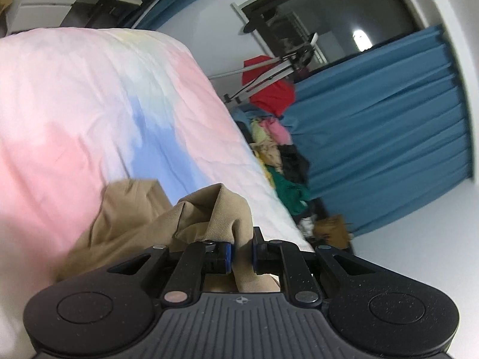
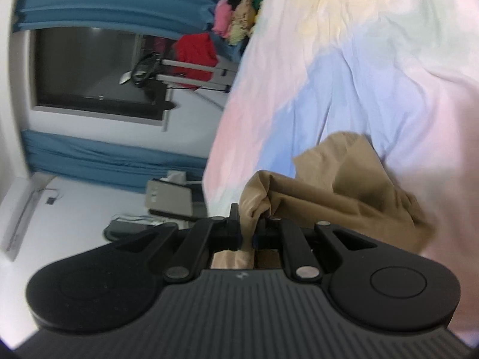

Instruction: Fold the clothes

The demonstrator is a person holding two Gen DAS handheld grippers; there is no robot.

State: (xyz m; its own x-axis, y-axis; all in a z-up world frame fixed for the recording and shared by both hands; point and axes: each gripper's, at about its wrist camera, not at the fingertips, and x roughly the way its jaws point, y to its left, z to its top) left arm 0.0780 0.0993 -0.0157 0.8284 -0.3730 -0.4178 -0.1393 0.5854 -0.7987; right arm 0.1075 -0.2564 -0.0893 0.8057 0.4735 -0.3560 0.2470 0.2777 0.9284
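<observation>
A tan garment [image 1: 134,218] lies bunched on a bed with a pastel pink, blue and yellow sheet [image 1: 89,104]. My left gripper [image 1: 242,254] is shut on a fold of the tan garment, with cloth pinched between its blue pads. In the right wrist view the same tan garment [image 2: 344,185] spreads over the sheet [image 2: 359,74], and my right gripper [image 2: 247,233] is shut on another bunched edge of it. Both views are tilted and blurred.
A heap of coloured clothes [image 1: 281,161] lies past the bed's far edge, under a red garment [image 1: 269,86] on a metal rack. Blue curtains [image 1: 383,134] and a dark window [image 2: 89,68] stand behind. A box [image 2: 167,200] sits on the floor beside the bed.
</observation>
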